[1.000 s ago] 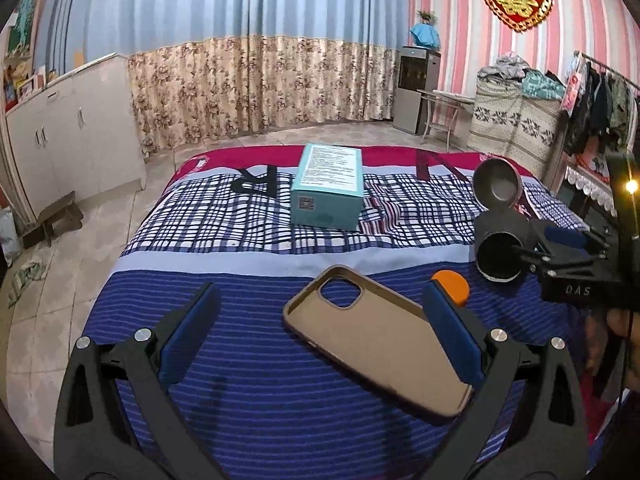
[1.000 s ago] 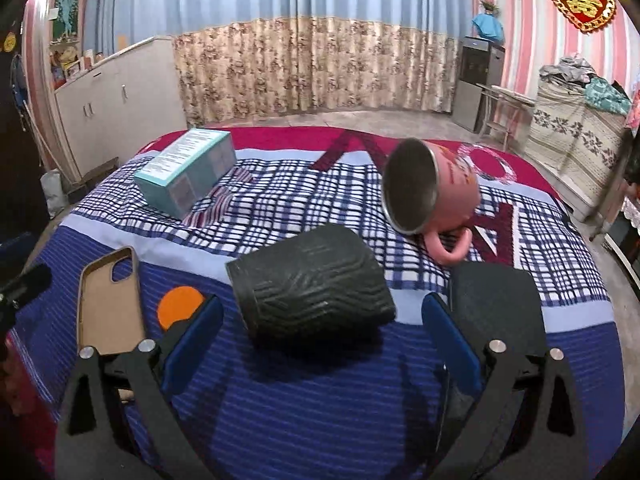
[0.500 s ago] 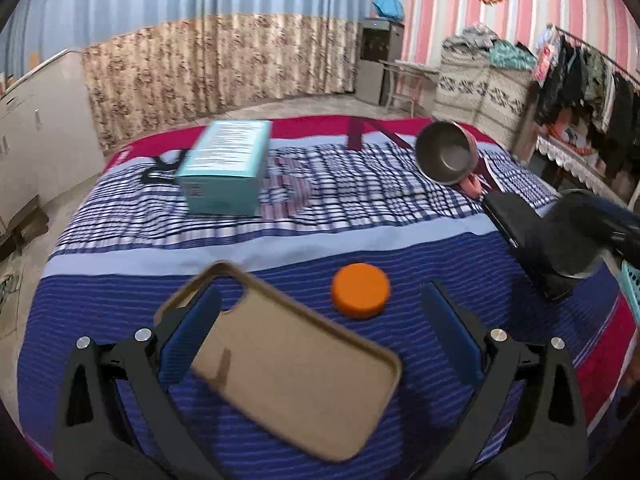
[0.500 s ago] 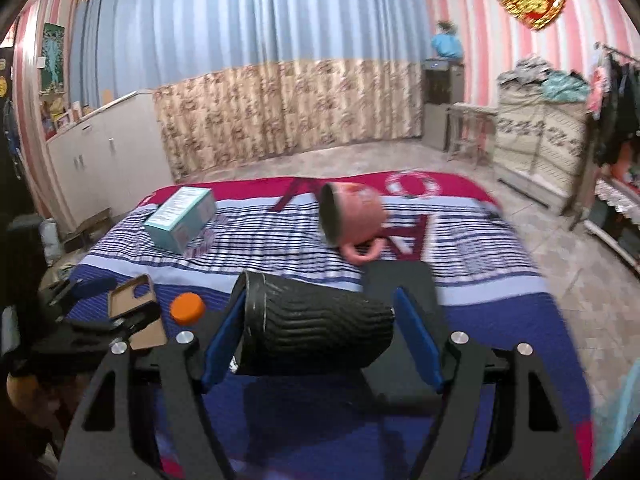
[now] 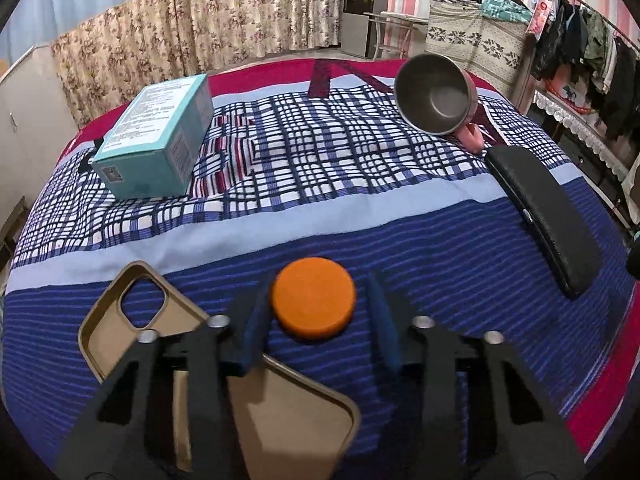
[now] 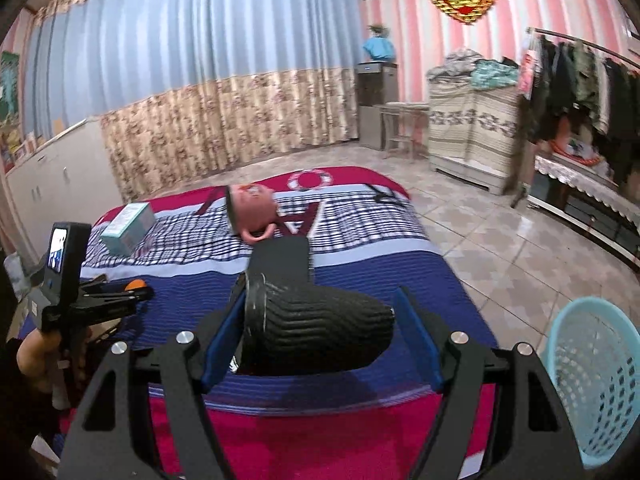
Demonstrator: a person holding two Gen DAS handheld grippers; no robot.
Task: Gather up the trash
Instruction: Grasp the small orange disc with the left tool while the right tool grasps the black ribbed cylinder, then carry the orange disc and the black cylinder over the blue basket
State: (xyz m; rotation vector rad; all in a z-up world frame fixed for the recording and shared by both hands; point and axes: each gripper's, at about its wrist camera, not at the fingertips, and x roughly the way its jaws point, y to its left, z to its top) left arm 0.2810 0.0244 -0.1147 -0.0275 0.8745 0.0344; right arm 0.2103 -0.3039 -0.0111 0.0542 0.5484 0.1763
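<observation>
Since a second ago the right gripper (image 6: 320,336) has lifted the black ribbed cup (image 6: 316,332) off the bed (image 5: 400,240) toward the blue basket (image 6: 588,380), jaws holding its light, crushable sides, while the left gripper (image 5: 316,320), jaws narrowed, straddles the small, rigid orange cap (image 5: 313,298).

black hand-held gripper (image 5: 314,316) (blue pads)
</observation>
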